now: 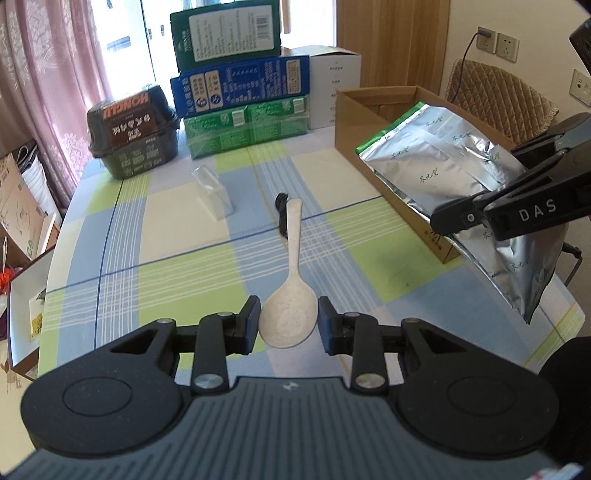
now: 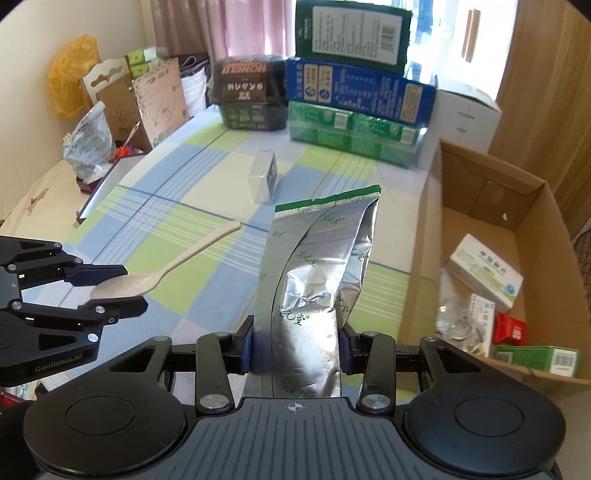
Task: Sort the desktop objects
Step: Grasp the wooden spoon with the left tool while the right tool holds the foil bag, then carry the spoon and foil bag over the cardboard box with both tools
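Table with checked cloth; boxes along far edge, carton at right.

The table (image 1: 177, 258) carries a cloth checked in pale blue, green and cream. Along the far edge: a dark lidded food container (image 1: 133, 133) at left, beside it a green flat box (image 1: 245, 125) bearing a blue box (image 1: 240, 88) and a dark green box (image 1: 225, 33) on top, with a white box (image 1: 334, 88) behind. A small clear plastic case (image 1: 214, 192) lies mid-table, a small black item (image 1: 281, 214) near it, identity unclear. An open cardboard carton (image 2: 424, 236) stands at the right side.
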The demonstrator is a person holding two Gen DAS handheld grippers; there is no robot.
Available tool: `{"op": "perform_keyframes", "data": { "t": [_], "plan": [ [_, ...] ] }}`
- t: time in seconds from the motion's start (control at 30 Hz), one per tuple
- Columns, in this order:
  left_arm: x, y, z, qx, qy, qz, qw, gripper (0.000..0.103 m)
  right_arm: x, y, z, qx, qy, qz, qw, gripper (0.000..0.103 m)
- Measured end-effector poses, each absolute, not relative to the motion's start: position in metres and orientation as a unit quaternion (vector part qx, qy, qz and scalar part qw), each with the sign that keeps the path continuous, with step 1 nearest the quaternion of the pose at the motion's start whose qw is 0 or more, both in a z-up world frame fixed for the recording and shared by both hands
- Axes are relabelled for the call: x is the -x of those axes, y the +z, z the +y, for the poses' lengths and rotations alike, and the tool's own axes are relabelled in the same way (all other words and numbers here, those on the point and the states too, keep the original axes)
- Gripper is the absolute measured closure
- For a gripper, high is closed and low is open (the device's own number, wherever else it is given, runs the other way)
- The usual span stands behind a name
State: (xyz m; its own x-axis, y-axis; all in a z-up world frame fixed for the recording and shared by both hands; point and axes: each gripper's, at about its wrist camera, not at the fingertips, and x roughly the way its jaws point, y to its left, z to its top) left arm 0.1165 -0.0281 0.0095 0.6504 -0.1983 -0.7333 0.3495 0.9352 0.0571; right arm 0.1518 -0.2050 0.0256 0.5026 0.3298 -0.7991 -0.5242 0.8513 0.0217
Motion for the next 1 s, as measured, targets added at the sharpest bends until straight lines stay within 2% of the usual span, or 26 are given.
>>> {"op": "perform_keyframes", "data": {
  "t": [0.5, 1.0],
  "plan": [
    [-0.12, 0.041, -0.077, -0.107, -0.176, 0.376, 0.904, 0.075, -0.155, 0.067, -0.262, 0.075, 0.224, 0.416, 0.878, 0.063],
    [-0.178, 0.066, -0.191, -0.096, -0.249, 0.354, 0.896, 0.075, -0.213, 0.109, -0.372, 0.043, 0.139, 0.406, 0.902, 0.063]
  ]
}}
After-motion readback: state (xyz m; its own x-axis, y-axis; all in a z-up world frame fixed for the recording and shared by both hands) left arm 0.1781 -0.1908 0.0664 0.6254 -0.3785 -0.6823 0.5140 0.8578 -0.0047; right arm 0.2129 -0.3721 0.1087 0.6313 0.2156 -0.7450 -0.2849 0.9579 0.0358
